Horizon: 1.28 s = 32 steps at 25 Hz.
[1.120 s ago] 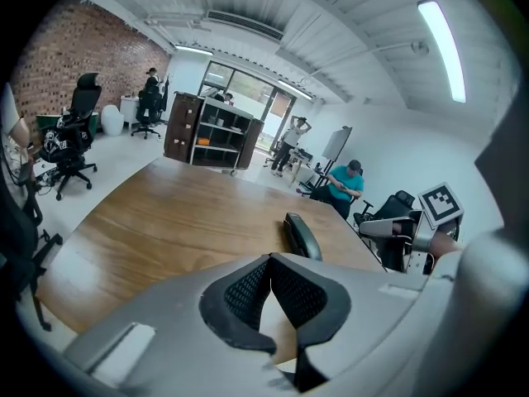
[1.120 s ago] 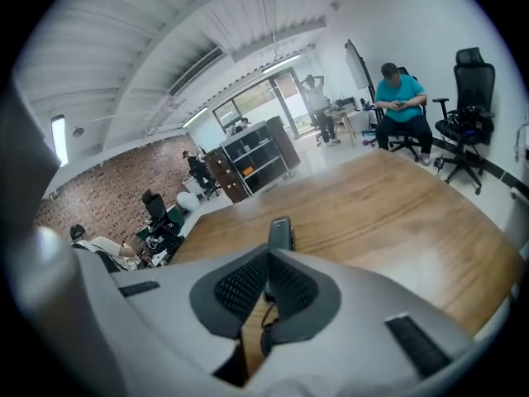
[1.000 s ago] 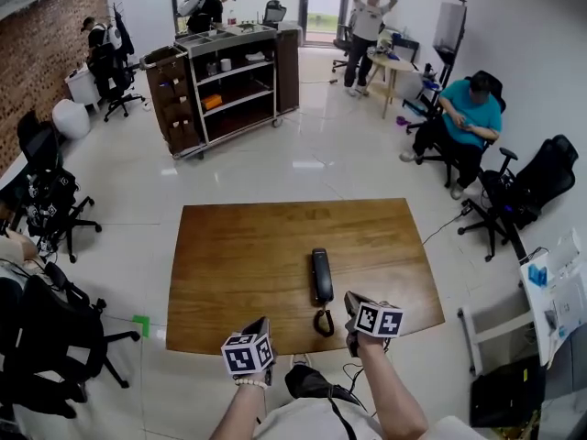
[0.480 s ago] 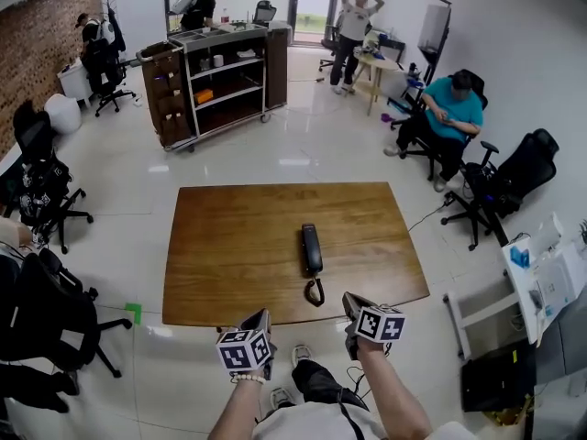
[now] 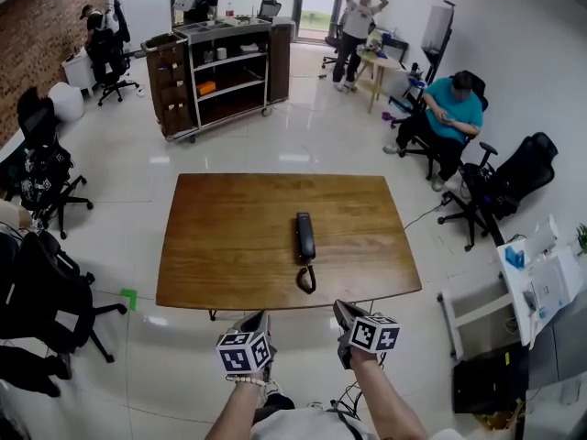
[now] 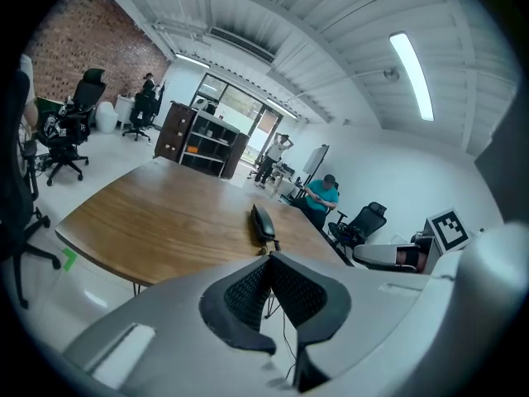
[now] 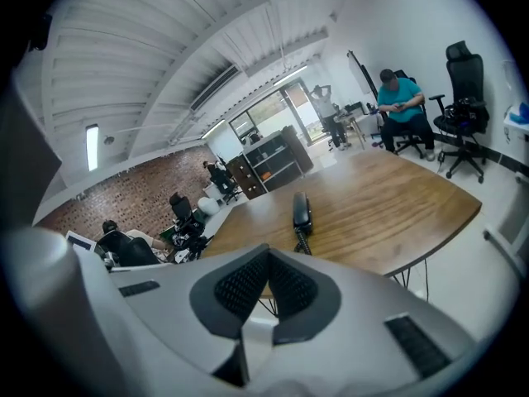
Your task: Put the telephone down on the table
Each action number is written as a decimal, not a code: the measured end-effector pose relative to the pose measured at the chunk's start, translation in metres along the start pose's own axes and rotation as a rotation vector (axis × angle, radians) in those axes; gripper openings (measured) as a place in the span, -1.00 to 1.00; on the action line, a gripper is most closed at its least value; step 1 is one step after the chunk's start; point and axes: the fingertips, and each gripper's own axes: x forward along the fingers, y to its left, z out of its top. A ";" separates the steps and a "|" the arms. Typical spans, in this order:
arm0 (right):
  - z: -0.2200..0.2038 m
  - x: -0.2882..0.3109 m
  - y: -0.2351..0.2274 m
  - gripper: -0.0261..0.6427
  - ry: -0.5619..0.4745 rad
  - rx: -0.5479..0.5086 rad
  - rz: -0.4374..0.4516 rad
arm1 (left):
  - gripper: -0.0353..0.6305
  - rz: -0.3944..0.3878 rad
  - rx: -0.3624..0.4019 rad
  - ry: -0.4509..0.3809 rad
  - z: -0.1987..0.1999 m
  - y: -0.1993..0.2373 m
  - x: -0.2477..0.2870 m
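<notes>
A black telephone handset (image 5: 304, 236) lies flat on the wooden table (image 5: 229, 246), its coiled cord (image 5: 305, 279) curling toward the near edge. It shows too in the left gripper view as the handset (image 6: 262, 221) and in the right gripper view as the handset (image 7: 302, 211). Both grippers hang over the floor, short of the table's near edge. My left gripper (image 5: 260, 321) is shut and empty; its jaws (image 6: 270, 259) meet pad to pad. My right gripper (image 5: 340, 309) is also shut with nothing in it, jaws (image 7: 269, 255) closed together.
A dark shelf cart (image 5: 220, 71) stands beyond the table. Office chairs (image 5: 41, 191) line the left side, and black chairs (image 5: 509, 186) the right. A seated person in a teal shirt (image 5: 454, 108) is at right; another person (image 5: 358, 26) stands at the back. A white stand (image 5: 472, 314) is near right.
Both grippers have drawn back from the table's near edge and now hang over the floor. The handset stays flat on the table, farther from the grippers than before.
</notes>
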 end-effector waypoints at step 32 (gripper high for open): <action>-0.065 -0.148 0.014 -0.92 -0.039 -0.113 0.131 | -0.93 0.057 0.038 -0.029 -0.095 -0.115 -0.090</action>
